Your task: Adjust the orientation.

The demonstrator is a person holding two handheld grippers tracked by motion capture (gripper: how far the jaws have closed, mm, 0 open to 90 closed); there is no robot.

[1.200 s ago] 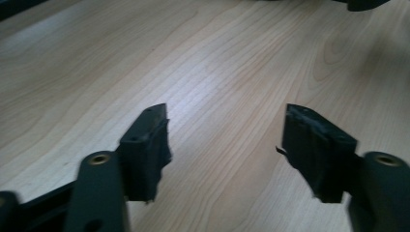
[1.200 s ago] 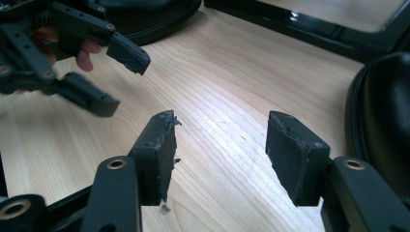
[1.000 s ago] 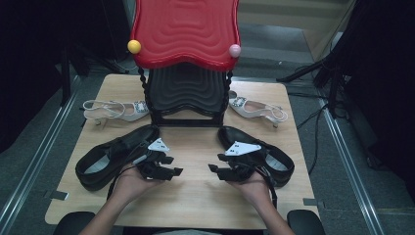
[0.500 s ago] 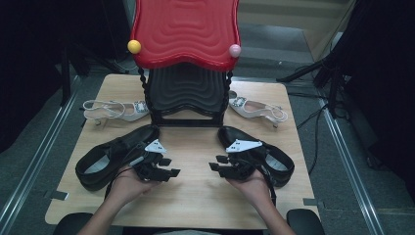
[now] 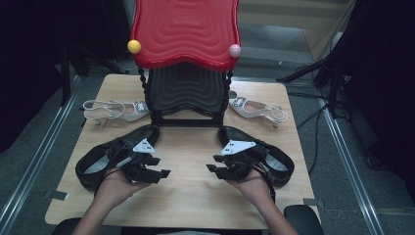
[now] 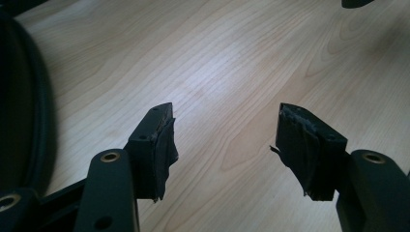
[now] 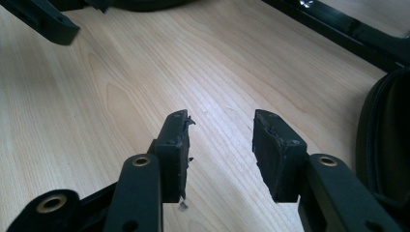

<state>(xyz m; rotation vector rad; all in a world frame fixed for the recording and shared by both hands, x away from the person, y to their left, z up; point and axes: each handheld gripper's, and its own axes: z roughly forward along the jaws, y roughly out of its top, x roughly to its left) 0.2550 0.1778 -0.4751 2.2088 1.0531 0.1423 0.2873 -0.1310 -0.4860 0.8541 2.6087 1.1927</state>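
Two black leather shoes lie on the wooden table [image 5: 191, 200], the left one [image 5: 100, 159] and the right one [image 5: 274, 156]. My left gripper [image 5: 160, 166] hovers just right of the left shoe, open, with bare wood between its jaws [image 6: 227, 113]. The left shoe's edge [image 6: 19, 96] shows beside it. My right gripper [image 5: 213, 164] hovers just left of the right shoe [image 7: 387, 125], open and empty [image 7: 220, 118]. Its jaws have just been closing partway and then opening a little, with nothing between them. The two grippers point at each other.
A shoe rack with a red top shelf [image 5: 186, 29] and a black lower shelf [image 5: 188, 93] stands at the table's back middle, its base bar [image 7: 348, 29] close by. A white sandal [image 5: 115, 110] lies left of it and another [image 5: 257, 110] right.
The left gripper has drifted slightly left, toward the left black shoe. The right hand has stayed in place.
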